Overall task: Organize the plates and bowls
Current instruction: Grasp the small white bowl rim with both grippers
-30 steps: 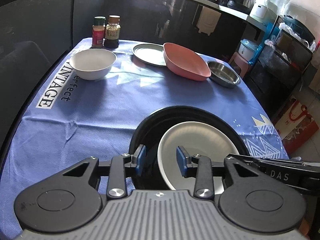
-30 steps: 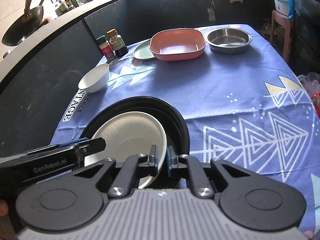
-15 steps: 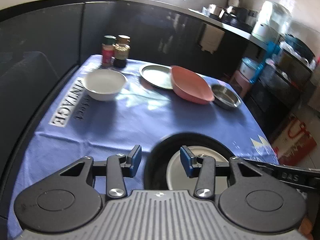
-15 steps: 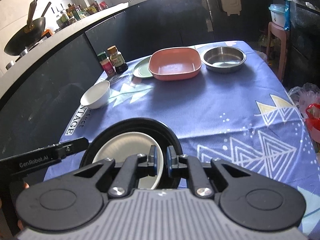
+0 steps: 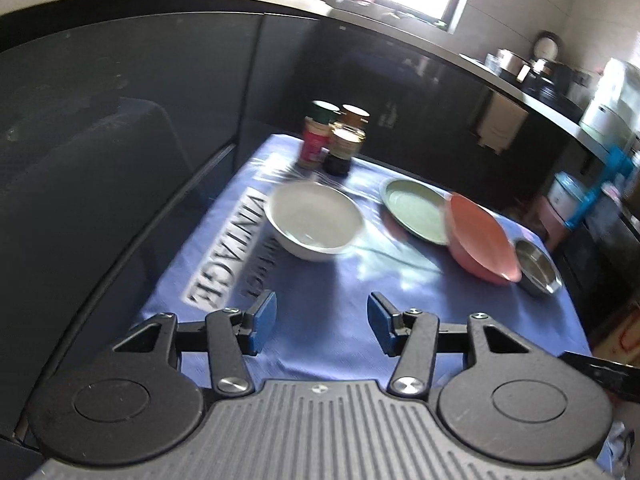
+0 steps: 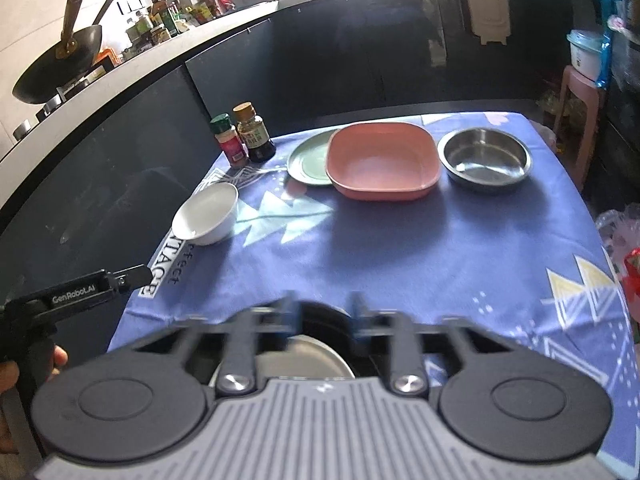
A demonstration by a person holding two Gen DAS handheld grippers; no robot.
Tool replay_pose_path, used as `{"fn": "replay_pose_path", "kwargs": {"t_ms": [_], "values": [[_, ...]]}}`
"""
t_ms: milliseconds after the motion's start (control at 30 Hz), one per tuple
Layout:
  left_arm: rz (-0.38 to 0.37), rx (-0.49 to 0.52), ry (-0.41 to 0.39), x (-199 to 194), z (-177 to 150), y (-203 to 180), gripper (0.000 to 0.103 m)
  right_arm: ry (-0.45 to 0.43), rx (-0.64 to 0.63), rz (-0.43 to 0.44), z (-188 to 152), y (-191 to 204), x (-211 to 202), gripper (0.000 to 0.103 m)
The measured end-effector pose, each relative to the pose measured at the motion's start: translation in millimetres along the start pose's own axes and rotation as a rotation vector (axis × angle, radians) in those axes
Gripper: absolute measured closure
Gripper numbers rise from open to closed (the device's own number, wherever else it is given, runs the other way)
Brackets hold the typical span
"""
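Landmark: the white bowl, which sits at the left edge of the blue tablecloth; every place below is given from it.
Left gripper: nearer the camera than the white bowl, over bare cloth. Its jaws are opening and nothing sits between them, so it looks free for the next dish.
Bottles: two small ones behind the white bowl, likely pushed back to leave room.
Green plate: right of the white bowl and further back, its right edge tucked under the pink dish.
Pink dish: right of the green plate, resting partly on it, so not yet sorted.
Steel bowl: furthest right from the white bowl, just beside the pink dish.
Right gripper: in front of the white bowl, at the near edge of the cloth. Its jaws are opening and their pads are clear of the white plate below, which lies inside a black plate, seemingly stacked by size.
Hard to make out: both stacked plates are mostly hidden by the gripper body; the right fingers are blurred; the left wrist view is smeared.
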State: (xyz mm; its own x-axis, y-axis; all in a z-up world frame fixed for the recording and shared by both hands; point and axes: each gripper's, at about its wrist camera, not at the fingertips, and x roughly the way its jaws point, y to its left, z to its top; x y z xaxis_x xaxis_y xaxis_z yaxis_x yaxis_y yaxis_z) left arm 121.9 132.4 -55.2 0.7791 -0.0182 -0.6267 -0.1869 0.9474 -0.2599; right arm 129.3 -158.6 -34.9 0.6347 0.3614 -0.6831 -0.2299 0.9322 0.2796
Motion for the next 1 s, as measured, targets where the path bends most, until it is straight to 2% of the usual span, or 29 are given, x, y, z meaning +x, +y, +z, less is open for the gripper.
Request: {"fn": "replay_pose_path", "kwargs": {"t_ms": [200, 400, 533, 633, 733, 933, 1000], "values": [[0.06, -0.05, -0.005, 31.9, 24.8, 17.7, 0.056, 0.002, -0.086, -0.002, 28.5, 27.4, 29.8, 0.054], [0.067, -0.051, 0.009, 60.3, 38.7, 23.9, 0.056, 0.061, -0.012, 0.024, 53.1, 43.2, 73.0, 0.054], [0.075, -0.054, 0.016, 78.9, 45.6, 28.8, 0.056, 0.097, 0.011, -0.001, 66.8, 53.6, 109.7, 0.062], [0.072, -0.077, 0.032, 94.1, 51.9, 35.9, 0.057, 0.14, 0.032, -0.003, 72.8, 60.6, 135.6, 0.063], [0.033, -0.099, 0.06, 105.3, 55.0, 41.4, 0.062, 0.15, 0.021, -0.006, 76.8, 68.8, 153.2, 0.063], [0.038, -0.092, 0.07, 124.2, 58.5, 42.5, 0.067, 0.183, 0.024, 0.006, 87.0, 78.9, 181.5, 0.063], [0.036, -0.097, 0.079, 130.8, 58.9, 43.5, 0.073, 0.192, 0.024, 0.018, 89.7, 82.2, 188.6, 0.065]]}}
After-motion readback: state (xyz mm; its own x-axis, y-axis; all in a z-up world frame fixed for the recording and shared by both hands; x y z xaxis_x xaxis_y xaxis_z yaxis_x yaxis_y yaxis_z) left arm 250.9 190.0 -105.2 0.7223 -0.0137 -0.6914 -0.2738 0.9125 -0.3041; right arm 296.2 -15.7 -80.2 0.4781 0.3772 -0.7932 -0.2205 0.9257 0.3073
